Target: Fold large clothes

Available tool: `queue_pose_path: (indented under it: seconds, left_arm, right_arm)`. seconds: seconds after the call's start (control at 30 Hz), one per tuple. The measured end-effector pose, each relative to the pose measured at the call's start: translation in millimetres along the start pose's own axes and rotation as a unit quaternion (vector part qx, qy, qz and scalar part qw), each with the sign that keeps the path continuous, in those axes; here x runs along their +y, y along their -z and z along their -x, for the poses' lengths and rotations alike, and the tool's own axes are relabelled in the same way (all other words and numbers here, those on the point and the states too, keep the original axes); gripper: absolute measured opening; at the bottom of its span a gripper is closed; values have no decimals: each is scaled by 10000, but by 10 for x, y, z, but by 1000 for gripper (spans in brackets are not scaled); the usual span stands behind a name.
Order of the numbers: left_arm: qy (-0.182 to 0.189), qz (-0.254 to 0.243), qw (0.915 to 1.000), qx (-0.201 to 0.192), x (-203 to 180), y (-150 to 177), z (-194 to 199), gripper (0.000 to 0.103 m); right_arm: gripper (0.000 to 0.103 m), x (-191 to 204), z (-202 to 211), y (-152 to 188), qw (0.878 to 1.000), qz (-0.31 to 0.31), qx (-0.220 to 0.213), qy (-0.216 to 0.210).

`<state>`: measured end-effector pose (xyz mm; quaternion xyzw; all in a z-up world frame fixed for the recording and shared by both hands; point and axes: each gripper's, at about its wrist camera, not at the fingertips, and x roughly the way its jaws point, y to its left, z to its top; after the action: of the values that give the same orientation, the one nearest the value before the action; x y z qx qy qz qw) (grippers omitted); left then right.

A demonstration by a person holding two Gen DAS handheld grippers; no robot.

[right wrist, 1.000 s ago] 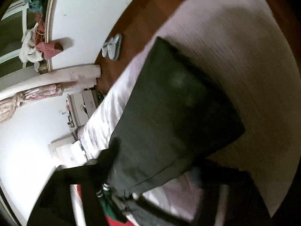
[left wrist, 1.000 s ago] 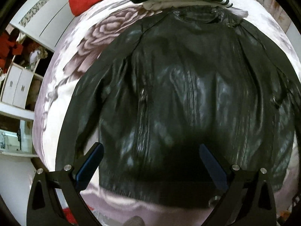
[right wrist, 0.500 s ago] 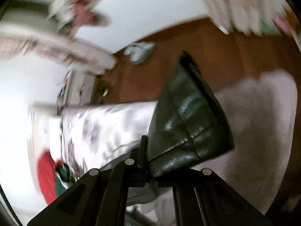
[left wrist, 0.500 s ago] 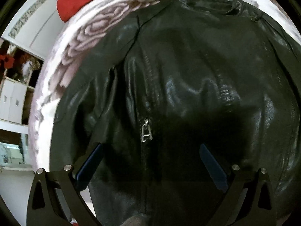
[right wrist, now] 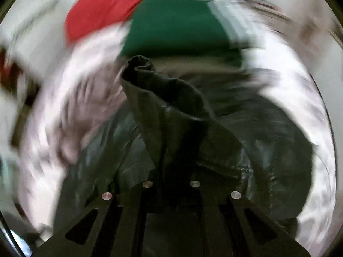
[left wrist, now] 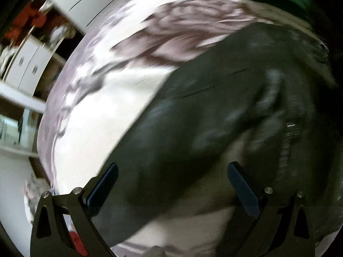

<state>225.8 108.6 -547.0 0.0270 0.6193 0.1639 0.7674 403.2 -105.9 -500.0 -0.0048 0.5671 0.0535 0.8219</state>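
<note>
A black leather jacket (left wrist: 214, 117) lies spread on a bed with a floral cover (left wrist: 103, 111). My left gripper (left wrist: 171, 182) is open and empty, low over the jacket's left sleeve. The view is blurred by motion. My right gripper (right wrist: 171, 177) is shut on the jacket's sleeve (right wrist: 171, 107), which stands up from the jaws in a twisted fold with its cuff at the top. The rest of the jacket (right wrist: 268, 139) lies below it on the bed.
A green folded garment (right wrist: 180, 30) and a red one (right wrist: 107, 10) sit at the head of the bed, just beyond the jacket's collar. White cabinets and shelves (left wrist: 25, 68) stand left of the bed.
My left gripper has swung left from the jacket's front toward its left sleeve and the bed cover. My right gripper has swung round with the sleeve and now faces the bed and jacket.
</note>
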Motion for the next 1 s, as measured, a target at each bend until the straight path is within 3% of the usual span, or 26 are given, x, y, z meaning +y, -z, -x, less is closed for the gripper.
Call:
queue_pose_path:
  seconds: [0.1, 0.2, 0.23, 0.27, 0.33, 0.4, 0.47, 0.53, 0.6, 0.63, 0.7, 0.73, 0.8, 0.83, 0.87, 0.9, 0.97, 1.0]
  left_arm:
    - [-10, 365, 9991, 210, 447, 119, -102, 103]
    - [64, 789, 9961, 395, 910, 364, -133, 103]
    - [126, 938, 9945, 451, 1041, 438, -135, 103]
    - [261, 1127, 9919, 518, 1175, 523, -134, 103]
    - [525, 1572, 9836, 705, 1436, 710, -153, 103]
    - [1142, 2193, 9637, 1013, 1662, 944, -233, 103]
    - [1945, 2888, 9281, 1319, 1792, 1174, -366, 103]
    - [2799, 3703, 8743, 1416, 1849, 1408, -534, 103]
    - [3191, 4274, 8331, 1465, 1795, 1574, -690, 103]
    - [3358, 4599, 8086, 1484, 1766, 1656, -807, 103]
    - [3421, 5261, 7667, 1359, 1765, 1797, -984, 102]
    - [3411, 5505, 7509, 1296, 1766, 1841, -1005, 99]
    - [3336, 6167, 7046, 1091, 1862, 1957, -1043, 83]
    - [3268, 6404, 6877, 1004, 1914, 2011, -1031, 76]
    - [3166, 6558, 6787, 950, 1970, 2040, -1008, 58]
    - [3089, 6601, 6787, 908, 2016, 2055, -977, 44]
    - [3183, 6481, 6862, 881, 2078, 2057, -906, 44]
    - [3206, 6372, 6953, 880, 2074, 2124, -882, 45]
  right_arm:
    - [6, 746, -559, 267, 9946, 817, 529, 359]
    - [12, 867, -668, 458, 9938, 739, 702, 450]
    - [15, 850, -631, 462, 9945, 650, 744, 356]
    - [21, 782, -546, 458, 9954, 370, 879, -74]
    - [44, 548, -338, 523, 9931, -282, 952, -621]
    - [62, 175, -116, 620, 9868, -761, 979, -1037]
    - [62, -59, 41, 777, 9825, -1157, 1072, -986]
    - [62, -224, 57, 845, 9802, -1309, 1169, -917]
    - [62, -332, 23, 982, 9785, -1406, 1271, -816]
    - [62, -361, 6, 1056, 9769, -1441, 1363, -790]
    - [62, -451, -126, 1100, 9741, -1535, 1521, -663]
    - [62, -465, -154, 1140, 9737, -1544, 1536, -662]
    - [62, -434, -199, 1176, 9749, -1481, 1549, -604]
    - [62, -429, -196, 1188, 9755, -1450, 1557, -565]
    - [62, -387, -216, 1219, 9758, -1431, 1576, -504]
    - [62, -393, -188, 1231, 9752, -1453, 1586, -520]
    - [62, -377, -145, 1277, 9726, -1538, 1618, -649]
    - [62, -355, -135, 1301, 9718, -1555, 1642, -666]
